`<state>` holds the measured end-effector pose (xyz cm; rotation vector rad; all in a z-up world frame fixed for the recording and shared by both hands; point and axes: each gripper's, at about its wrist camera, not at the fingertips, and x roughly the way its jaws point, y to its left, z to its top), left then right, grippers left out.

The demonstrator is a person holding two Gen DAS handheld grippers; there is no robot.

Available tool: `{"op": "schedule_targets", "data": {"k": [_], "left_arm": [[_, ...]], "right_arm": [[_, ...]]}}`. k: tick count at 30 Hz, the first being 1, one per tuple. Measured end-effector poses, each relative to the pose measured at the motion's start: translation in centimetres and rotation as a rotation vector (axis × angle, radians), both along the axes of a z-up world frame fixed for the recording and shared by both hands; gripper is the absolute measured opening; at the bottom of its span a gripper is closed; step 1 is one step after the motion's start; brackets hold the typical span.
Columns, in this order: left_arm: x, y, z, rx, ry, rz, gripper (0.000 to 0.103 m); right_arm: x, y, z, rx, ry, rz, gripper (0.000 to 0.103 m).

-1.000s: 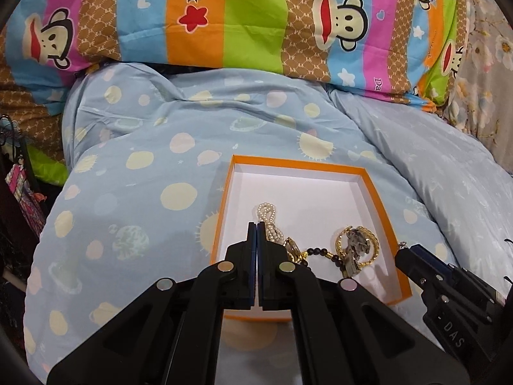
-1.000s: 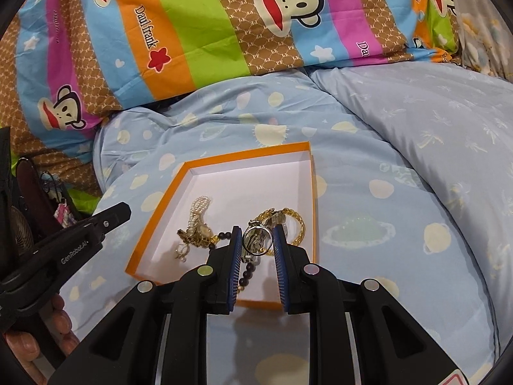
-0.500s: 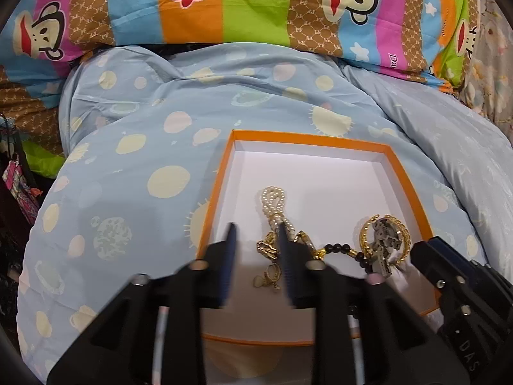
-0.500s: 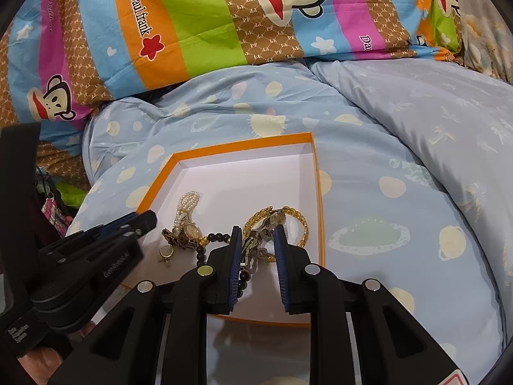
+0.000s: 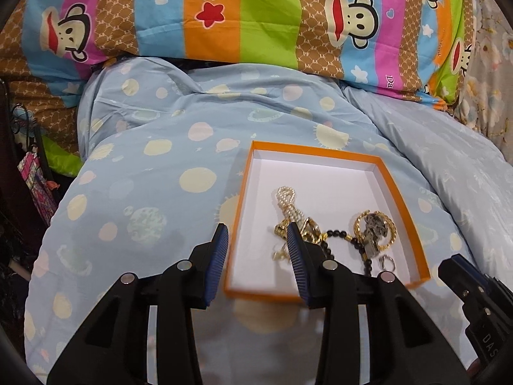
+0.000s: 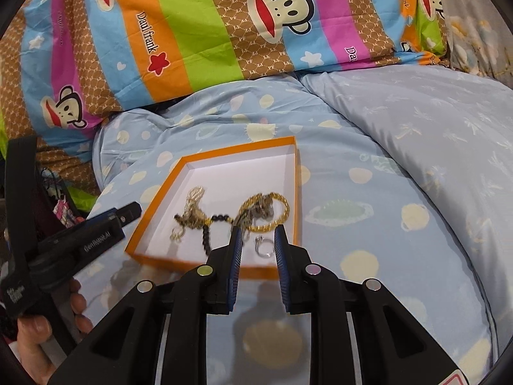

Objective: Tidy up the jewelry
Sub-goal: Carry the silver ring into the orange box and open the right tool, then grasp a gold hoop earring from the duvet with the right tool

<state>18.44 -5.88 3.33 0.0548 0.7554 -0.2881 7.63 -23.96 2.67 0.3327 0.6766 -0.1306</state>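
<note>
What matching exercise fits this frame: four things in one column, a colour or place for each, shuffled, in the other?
Things:
1. pearl strand
2. silver ring
3. box rim
4. bead string

Colour or place:
A. orange
B. black
C. seen between the right gripper's fingers
D. white, farthest back in the box

Pairs: 1-D, 2-C, 3-A, 4-B

The box [image 5: 404,211] sits on the quilt [image 5: 154,192], with the pillow [image 5: 256,16] behind it. Inside, the pearl strand [image 5: 287,200] lies left, the bangle [image 5: 375,229] right, the bead string [image 5: 340,234] between them, and the ring [image 6: 263,246] in front of the bangle near the front wall.
</note>
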Motion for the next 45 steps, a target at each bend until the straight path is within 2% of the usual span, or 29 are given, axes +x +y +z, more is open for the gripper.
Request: {"op": "schedule_targets", "data": {"k": [2,9,13,19,28,33,45], "left_arm": [[-1.2,1.2,0.0,-0.011,0.005,0.003,0.037],[-6.3,4.8,-1.8,-0.034,0.047,0.019,0.037],[-8.7,6.0,-2.7,-0.016,0.057,0.018,0.037],[-10.5,7.3,-3.3,-0.026,0.084,0.017,0.037],[-11.5,7.4,-4.2,-0.031,0.11,0.001,0.037],[-11.8,6.9,-4.3,-0.033,0.12,-0.016,0.037],[-12.5,3.2,-4.3,-0.042,0.142,-0.099,0.038]], "right_arm": [[-1.7,0.7,-0.3,0.003,0.006,0.017,0.025],[-6.1,4.8,-2.8,0.018,0.077,0.107,0.025],[-7.1,7.1,-4.2,-0.007,0.122,0.142,0.025],[-7.0,7.9,-4.9,0.003,0.152,0.146,0.025],[-6.6,8.8,-5.2,-0.034,0.182,0.147,0.026],[-6.6,9.0,-5.1,-0.072,0.194,0.133,0.018],[-9.2,5.1,-4.8,-0.031,0.171,0.044,0.017]]}}
